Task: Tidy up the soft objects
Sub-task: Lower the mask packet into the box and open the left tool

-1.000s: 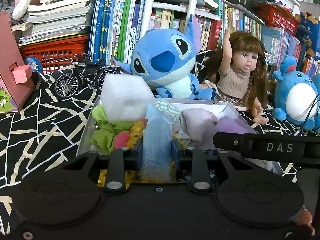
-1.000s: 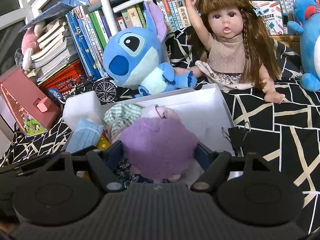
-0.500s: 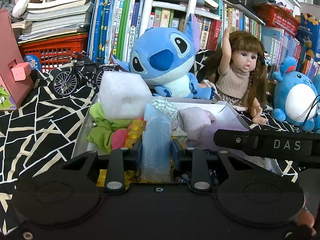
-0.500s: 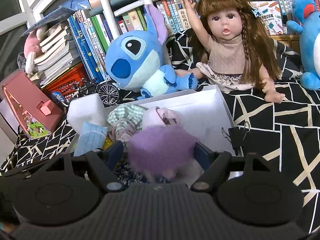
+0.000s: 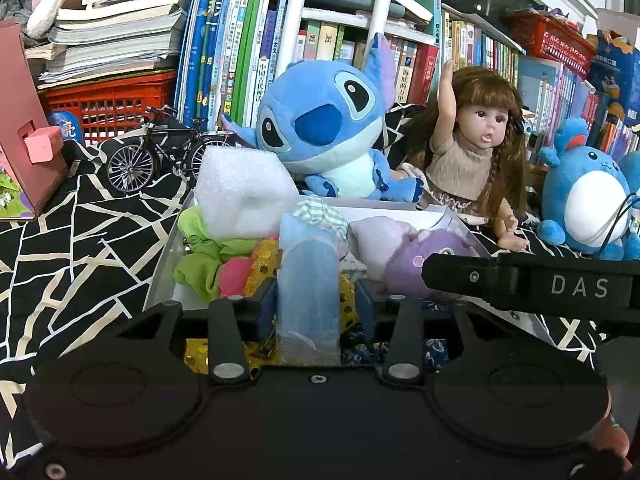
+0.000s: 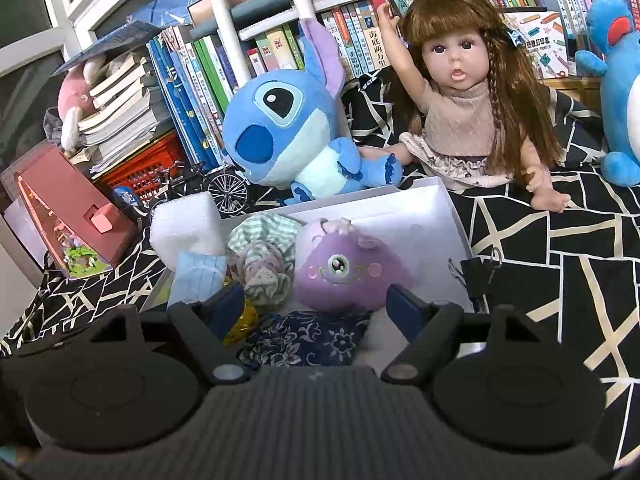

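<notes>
While the left tool [image 5: 316,308] is opening around a light blue face mask [image 5: 308,280], the right tool [image 6: 316,304] spreads wider, clear of the purple plush [image 6: 348,272] lying in the white box [image 6: 420,216].
</notes>
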`<action>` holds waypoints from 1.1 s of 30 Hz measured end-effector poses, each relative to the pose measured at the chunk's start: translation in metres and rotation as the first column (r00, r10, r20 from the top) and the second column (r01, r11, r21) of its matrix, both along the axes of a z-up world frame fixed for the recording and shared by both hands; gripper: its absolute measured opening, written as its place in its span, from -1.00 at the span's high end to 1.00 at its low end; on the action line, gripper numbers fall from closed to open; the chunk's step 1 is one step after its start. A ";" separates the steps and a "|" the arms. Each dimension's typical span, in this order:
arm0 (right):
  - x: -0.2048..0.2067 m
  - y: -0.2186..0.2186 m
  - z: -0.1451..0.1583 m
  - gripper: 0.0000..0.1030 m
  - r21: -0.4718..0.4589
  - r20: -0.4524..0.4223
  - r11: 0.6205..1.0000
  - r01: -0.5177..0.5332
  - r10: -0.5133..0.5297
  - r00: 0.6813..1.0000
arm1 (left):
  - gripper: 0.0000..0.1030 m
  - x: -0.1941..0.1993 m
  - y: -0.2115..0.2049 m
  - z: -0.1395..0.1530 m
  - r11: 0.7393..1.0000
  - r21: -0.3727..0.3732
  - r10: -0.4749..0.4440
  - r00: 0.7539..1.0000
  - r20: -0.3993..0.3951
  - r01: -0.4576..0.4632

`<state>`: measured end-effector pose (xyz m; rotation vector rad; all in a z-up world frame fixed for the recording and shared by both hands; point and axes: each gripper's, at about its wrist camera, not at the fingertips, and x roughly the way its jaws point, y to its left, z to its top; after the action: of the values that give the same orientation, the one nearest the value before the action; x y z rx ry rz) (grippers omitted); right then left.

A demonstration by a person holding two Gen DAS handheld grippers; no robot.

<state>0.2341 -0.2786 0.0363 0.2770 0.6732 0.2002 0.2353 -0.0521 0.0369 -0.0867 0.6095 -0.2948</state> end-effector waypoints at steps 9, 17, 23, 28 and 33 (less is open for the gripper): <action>-0.006 -0.003 0.004 -0.66 -0.004 0.011 1.000 0.005 -0.005 1.000 | -0.06 -0.009 0.002 0.007 1.000 0.001 0.004 1.000 0.021 -0.004; -0.011 -0.005 0.008 -0.68 -0.005 0.024 1.000 0.004 -0.004 1.000 | -0.35 -0.016 0.003 0.012 1.000 0.013 0.013 0.999 0.041 -0.014; -0.016 -0.006 0.012 -0.73 -0.006 0.035 1.000 0.006 -0.006 0.999 | -0.50 -0.021 0.007 0.015 1.000 0.010 0.019 0.999 0.047 -0.020; -0.021 -0.007 0.015 -0.81 -0.008 0.044 1.000 0.008 -0.007 0.999 | -0.57 -0.027 0.009 0.018 1.000 0.013 0.016 0.998 0.055 -0.016; -0.027 -0.009 0.017 -0.92 -0.009 0.059 1.000 0.008 -0.007 0.998 | -0.66 -0.034 0.012 0.022 1.000 0.012 -0.006 0.998 0.060 0.005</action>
<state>0.2067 -0.2875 0.0531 0.2633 0.6145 0.1975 0.2009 -0.0397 0.0592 -0.0649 0.5521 -0.2983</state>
